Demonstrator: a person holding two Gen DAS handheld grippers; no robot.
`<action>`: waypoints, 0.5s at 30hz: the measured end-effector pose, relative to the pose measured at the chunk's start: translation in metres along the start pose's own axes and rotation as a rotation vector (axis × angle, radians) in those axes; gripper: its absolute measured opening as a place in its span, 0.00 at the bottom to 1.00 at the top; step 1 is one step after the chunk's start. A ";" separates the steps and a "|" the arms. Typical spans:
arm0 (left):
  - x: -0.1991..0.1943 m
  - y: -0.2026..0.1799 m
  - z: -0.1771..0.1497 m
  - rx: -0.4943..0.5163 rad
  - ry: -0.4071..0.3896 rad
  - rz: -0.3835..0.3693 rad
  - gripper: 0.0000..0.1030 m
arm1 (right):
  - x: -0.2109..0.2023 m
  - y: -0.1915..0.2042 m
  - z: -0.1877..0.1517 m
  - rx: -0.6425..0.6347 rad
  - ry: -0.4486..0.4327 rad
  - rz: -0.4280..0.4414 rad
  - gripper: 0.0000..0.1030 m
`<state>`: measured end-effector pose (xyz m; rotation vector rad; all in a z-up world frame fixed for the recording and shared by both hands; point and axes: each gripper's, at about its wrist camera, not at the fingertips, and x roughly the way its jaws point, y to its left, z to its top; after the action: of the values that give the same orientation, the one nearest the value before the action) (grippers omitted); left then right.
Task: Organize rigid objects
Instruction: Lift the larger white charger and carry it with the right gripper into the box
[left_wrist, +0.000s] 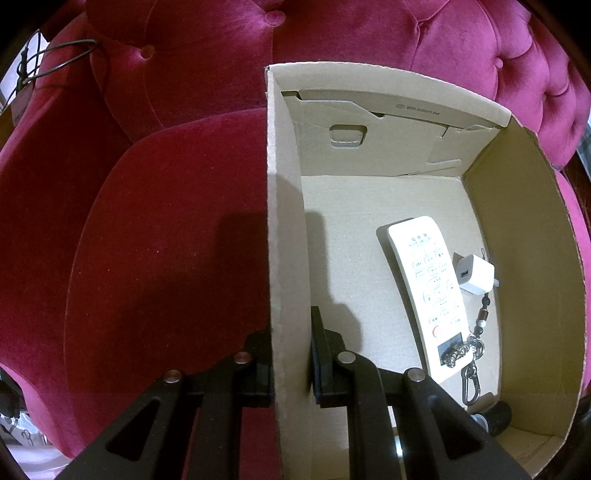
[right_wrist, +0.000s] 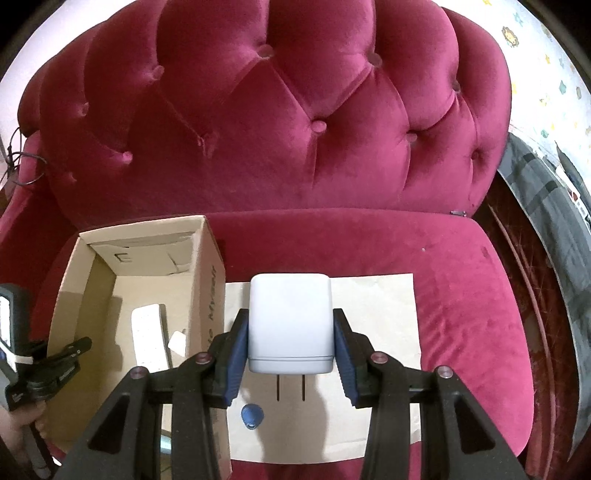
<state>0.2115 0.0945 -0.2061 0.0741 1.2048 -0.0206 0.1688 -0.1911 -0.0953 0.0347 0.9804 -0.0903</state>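
Right gripper jaws clamped on the white adapter — left gripper jaws pinching the box wall.

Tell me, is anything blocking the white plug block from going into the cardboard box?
Only the box's near side wall stands between them. The right gripper holds the white plug block above the paper, so it must clear that wall. The box is open on top with bare floor left.

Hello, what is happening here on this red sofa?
A person is sorting small objects into an open cardboard box on the sofa. The left gripper is shut on the box's side wall. The right gripper holds a white plug adapter above a sheet of brown paper. A white remote control already lies inside the box.
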 end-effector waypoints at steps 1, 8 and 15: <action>0.000 0.000 0.000 0.000 0.000 0.000 0.14 | -0.002 0.001 0.000 -0.001 -0.003 0.001 0.44; -0.001 0.000 0.001 0.000 0.000 -0.002 0.14 | -0.017 0.012 0.002 -0.016 -0.021 0.017 0.44; -0.002 0.001 0.001 -0.001 0.000 -0.005 0.14 | -0.025 0.031 0.006 -0.046 -0.033 0.044 0.44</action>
<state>0.2118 0.0957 -0.2042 0.0704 1.2049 -0.0245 0.1624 -0.1588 -0.0716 0.0124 0.9477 -0.0277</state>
